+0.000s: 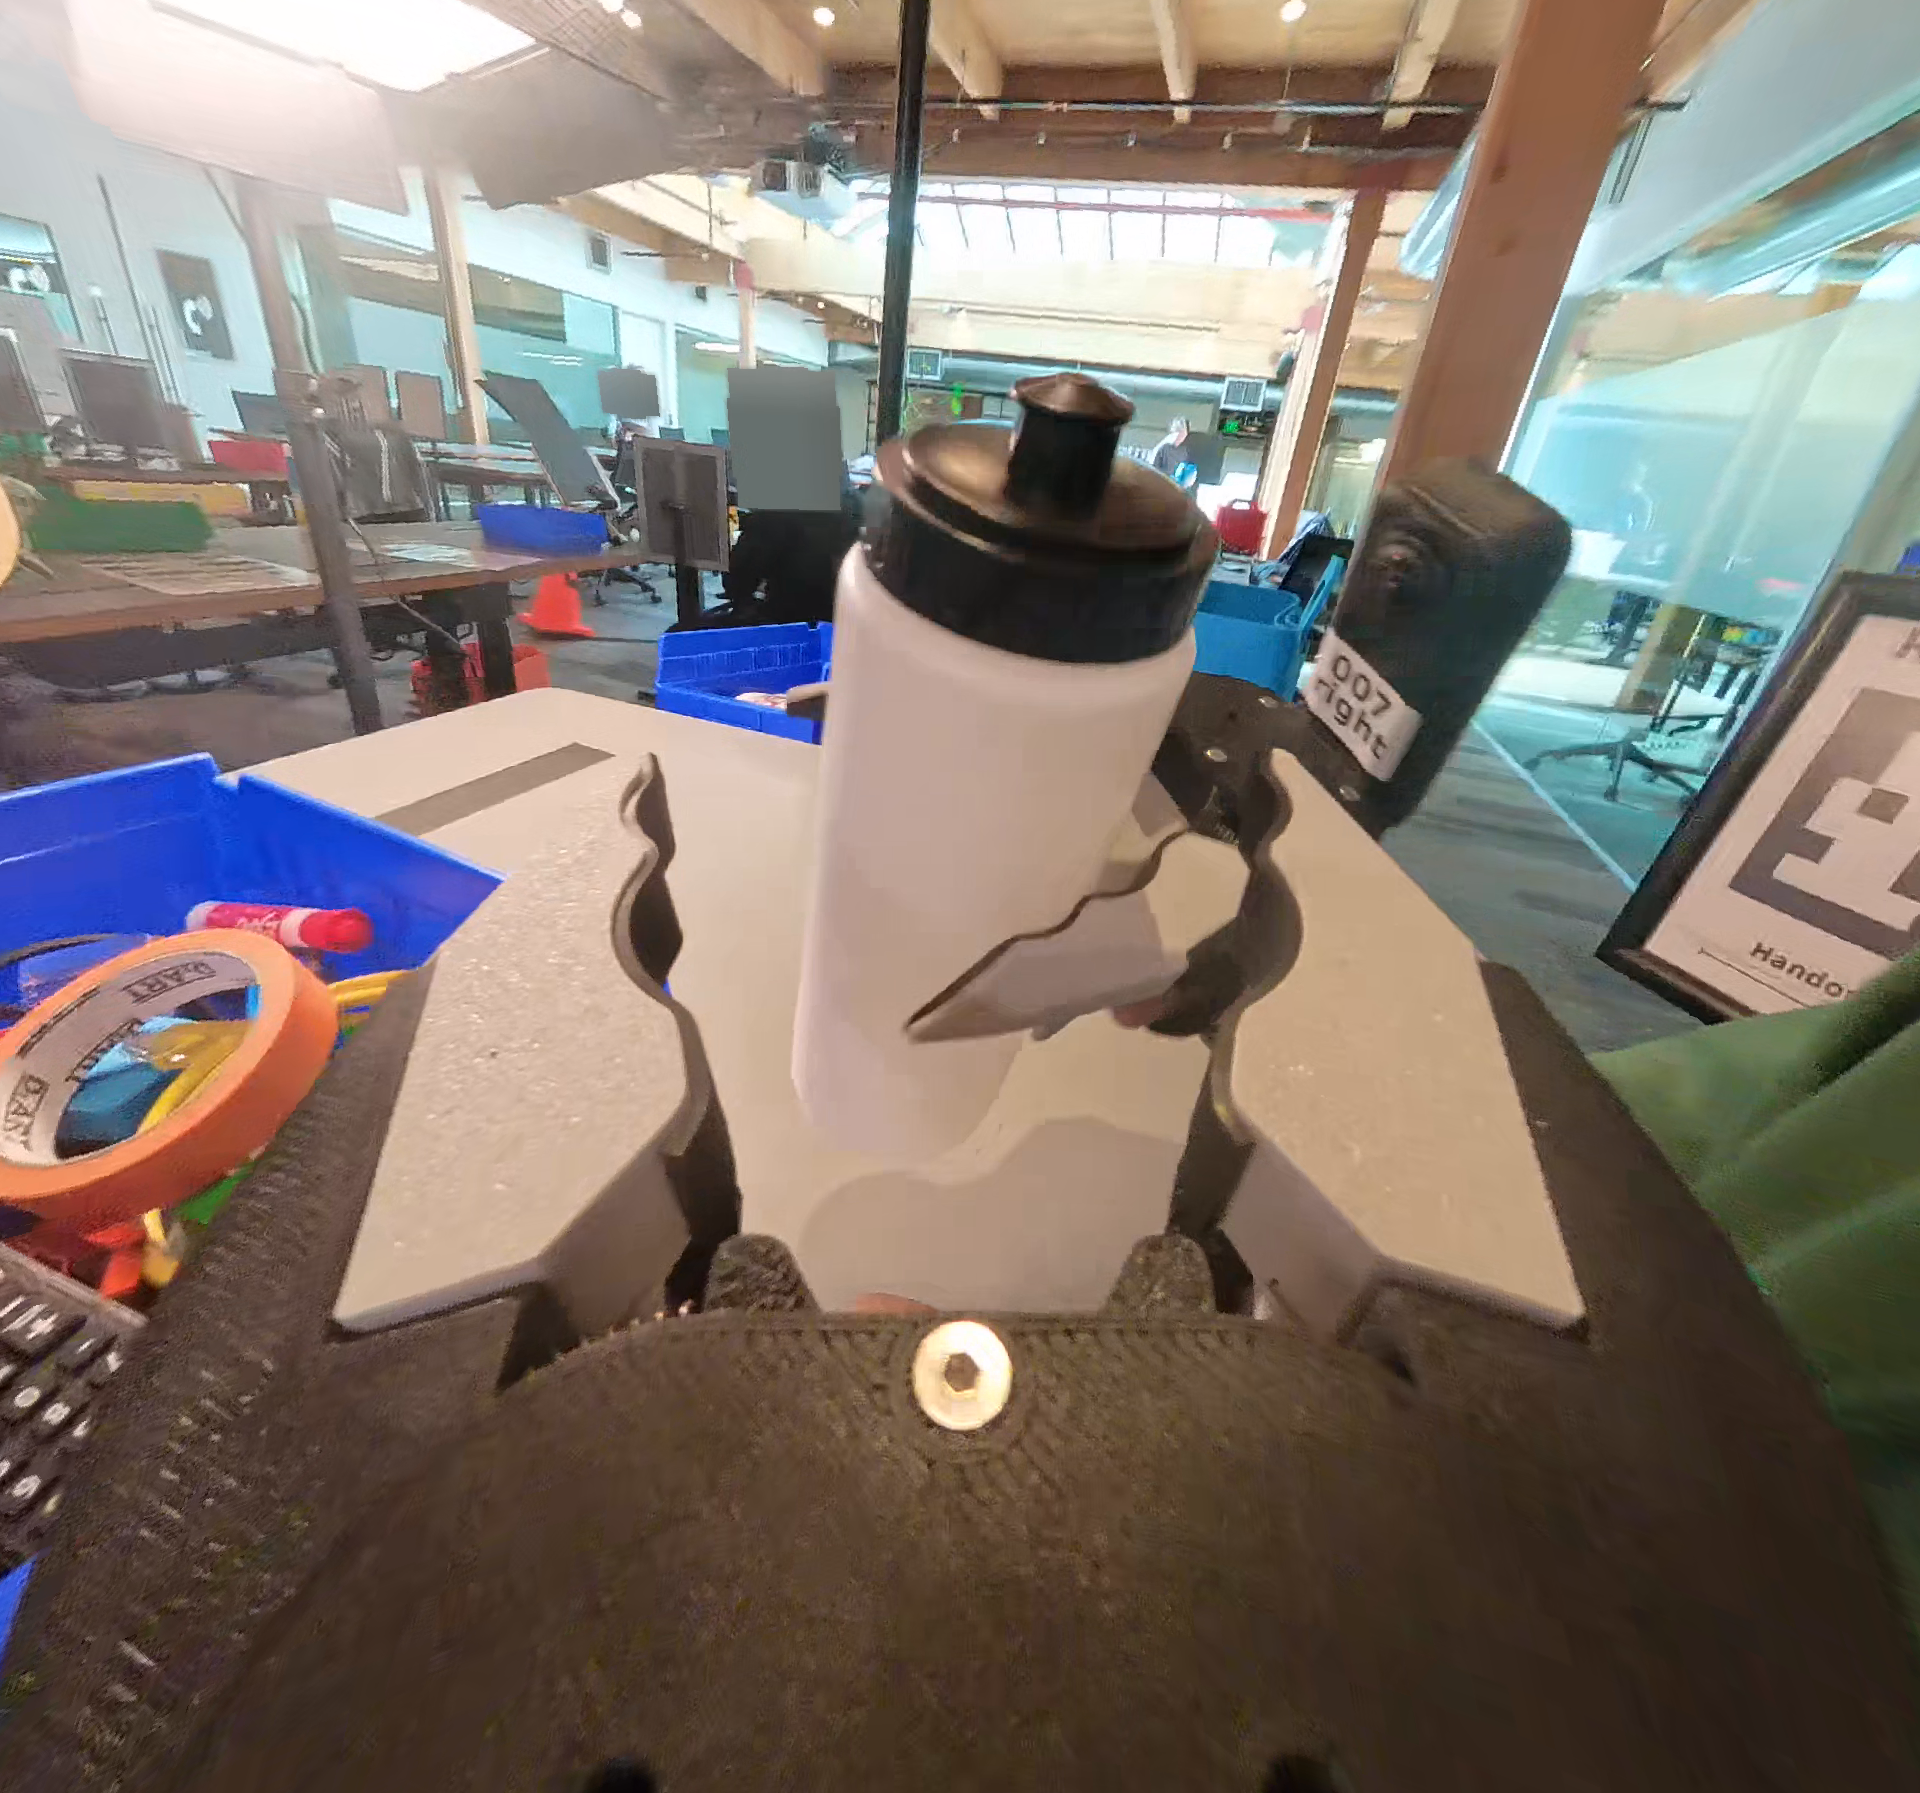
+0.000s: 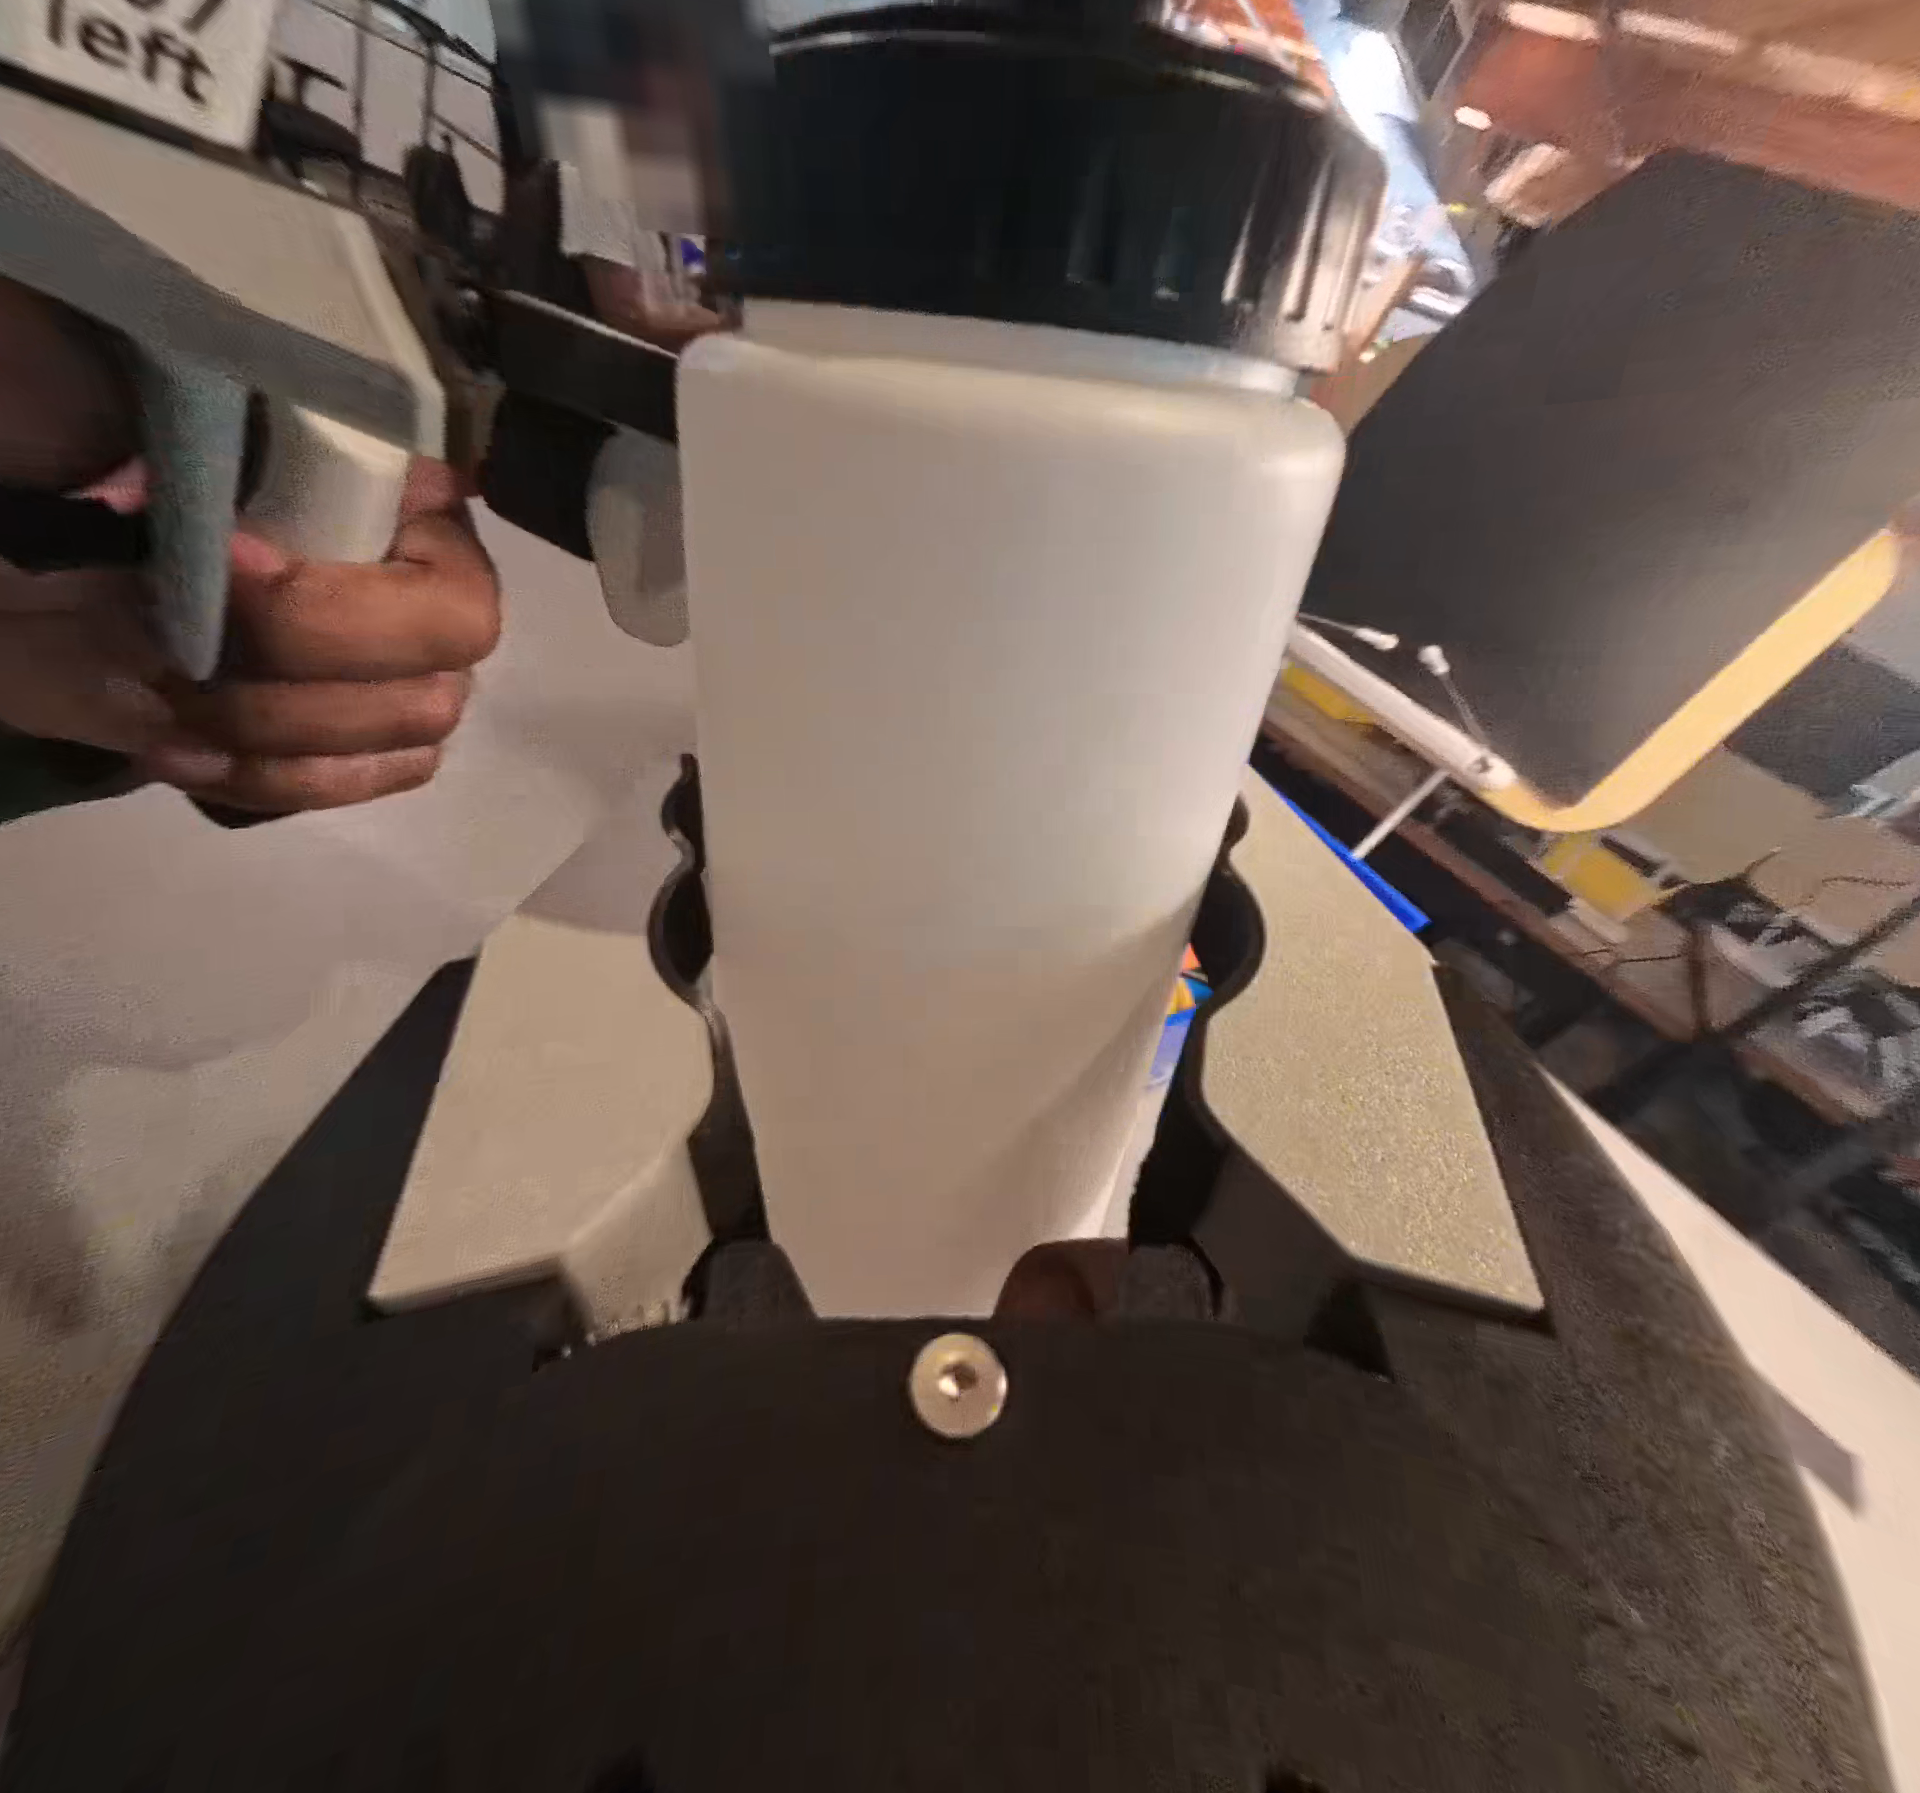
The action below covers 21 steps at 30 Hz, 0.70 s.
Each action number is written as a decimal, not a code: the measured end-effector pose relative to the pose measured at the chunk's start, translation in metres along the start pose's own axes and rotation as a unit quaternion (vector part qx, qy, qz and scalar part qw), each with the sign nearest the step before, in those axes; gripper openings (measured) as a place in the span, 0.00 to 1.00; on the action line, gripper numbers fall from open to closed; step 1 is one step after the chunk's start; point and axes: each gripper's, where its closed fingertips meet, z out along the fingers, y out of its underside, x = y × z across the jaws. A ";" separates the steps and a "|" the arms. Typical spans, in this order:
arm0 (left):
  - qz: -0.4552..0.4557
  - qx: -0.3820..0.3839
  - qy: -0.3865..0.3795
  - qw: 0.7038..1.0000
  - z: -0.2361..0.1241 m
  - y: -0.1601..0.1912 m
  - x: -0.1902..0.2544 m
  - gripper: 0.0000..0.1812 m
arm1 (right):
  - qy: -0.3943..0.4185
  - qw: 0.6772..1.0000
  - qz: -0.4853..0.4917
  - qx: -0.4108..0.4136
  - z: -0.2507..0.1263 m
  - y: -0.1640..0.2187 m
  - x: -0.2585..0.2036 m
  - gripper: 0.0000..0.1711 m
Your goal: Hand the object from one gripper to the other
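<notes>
A white plastic bottle (image 1: 987,860) with a black screw cap and spout stands upright in the air. In the left wrist view it sits between the two wide-apart fingers of my left gripper (image 1: 956,787), which is open and does not touch it. One finger of my right gripper (image 1: 1049,964) comes in from the right and presses on the bottle's side. In the right wrist view my right gripper (image 2: 961,808) is shut on the lower body of the bottle (image 2: 997,652). The left gripper (image 2: 343,372), held by a hand (image 2: 312,642), is at the upper left beside the bottle.
A blue bin (image 1: 208,839) at the left holds an orange tape roll (image 1: 156,1047), a marker and other small items. A grey table (image 1: 468,767) lies below. A framed sign (image 1: 1787,808) leans at the right. A green sleeve (image 1: 1787,1172) is at the right edge. The left gripper's tips are roughly 5 cm from the right gripper's.
</notes>
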 end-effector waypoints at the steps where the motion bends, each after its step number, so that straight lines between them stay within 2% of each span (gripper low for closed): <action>1: 0.000 -0.006 0.000 1.000 0.006 0.003 0.002 0.61 | 0.027 0.999 -0.032 -0.006 0.003 0.001 0.003 0.57; 5: 0.037 -0.017 -0.045 0.998 0.016 0.028 -0.001 0.66 | 0.085 0.986 -0.144 -0.027 0.013 0.010 -0.003 0.57; 7: 0.045 -0.011 -0.081 0.996 0.017 0.037 -0.012 0.65 | 0.080 0.980 -0.179 -0.033 0.018 0.014 -0.013 0.57; 10: 0.031 0.000 -0.083 0.996 0.018 0.041 -0.014 0.63 | 0.072 0.963 -0.256 -0.044 0.025 0.019 -0.031 0.57; 14: 0.056 0.014 -0.082 0.995 0.011 0.038 -0.010 0.59 | 0.079 0.959 -0.272 -0.028 0.024 0.012 -0.036 0.57; 17: 0.004 0.052 -0.080 0.995 0.003 0.029 -0.014 0.58 | 0.102 0.950 -0.295 -0.013 0.022 0.004 -0.036 0.53; 21: -0.110 0.148 -0.064 0.981 -0.020 0.007 -0.031 0.58 | 0.113 0.944 -0.311 0.013 0.011 -0.004 -0.033 0.49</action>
